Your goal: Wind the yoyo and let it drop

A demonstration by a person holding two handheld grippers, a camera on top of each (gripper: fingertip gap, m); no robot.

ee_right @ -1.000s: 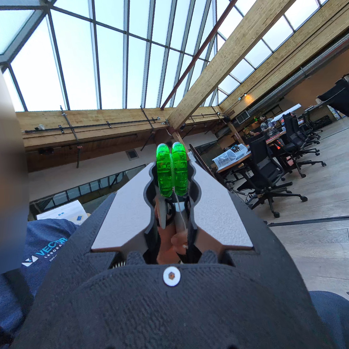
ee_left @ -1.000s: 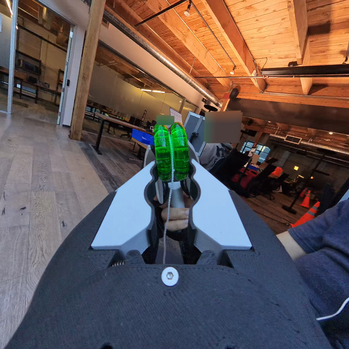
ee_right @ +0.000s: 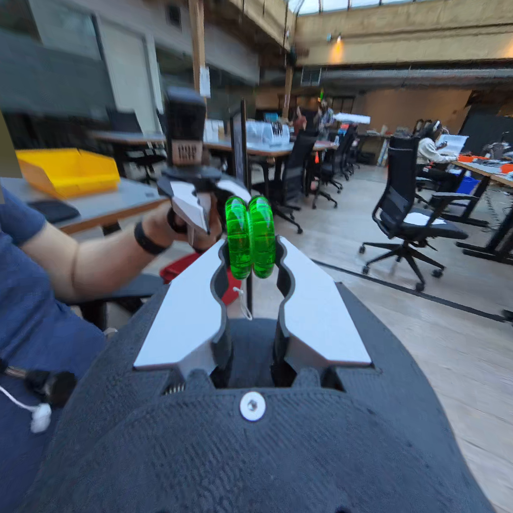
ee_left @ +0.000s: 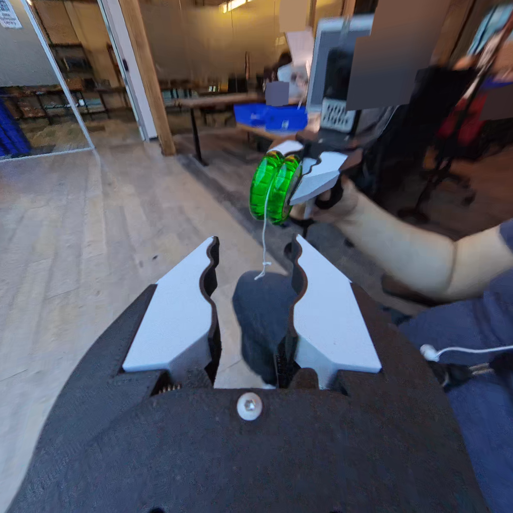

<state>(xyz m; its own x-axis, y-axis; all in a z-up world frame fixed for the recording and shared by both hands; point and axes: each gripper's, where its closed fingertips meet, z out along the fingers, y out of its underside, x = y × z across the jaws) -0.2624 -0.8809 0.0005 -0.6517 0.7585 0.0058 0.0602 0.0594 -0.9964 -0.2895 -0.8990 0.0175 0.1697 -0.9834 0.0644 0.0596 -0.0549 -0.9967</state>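
Observation:
A clear green yoyo (ee_right: 249, 236) sits edge-on between the fingertips of my right gripper (ee_right: 251, 241), which is shut on its two sides. A short end of white string (ee_right: 244, 302) with a knot hangs below it. In the left wrist view the yoyo (ee_left: 273, 187) is up and ahead, held by the right gripper (ee_left: 313, 177), and the string (ee_left: 263, 249) dangles down to just above my left gripper (ee_left: 255, 240). The left gripper is open and empty, apart from the yoyo. It also shows in the right wrist view (ee_right: 194, 208), to the left of the yoyo.
A person's forearm (ee_left: 402, 249) holds the right gripper. A wooden post (ee_left: 147, 77) and a table with blue bins (ee_left: 277, 116) stand ahead. Office chairs (ee_right: 405, 211), desks (ee_right: 277, 150) with seated people, a yellow bin (ee_right: 69, 169) and a red object (ee_right: 180, 268) lie around on the wood floor. Left tips to right tips: about 4 centimeters.
The left gripper has opened, let go of the yoyo and drawn back. The right gripper still holds it. Both views have tilted down from the ceiling.

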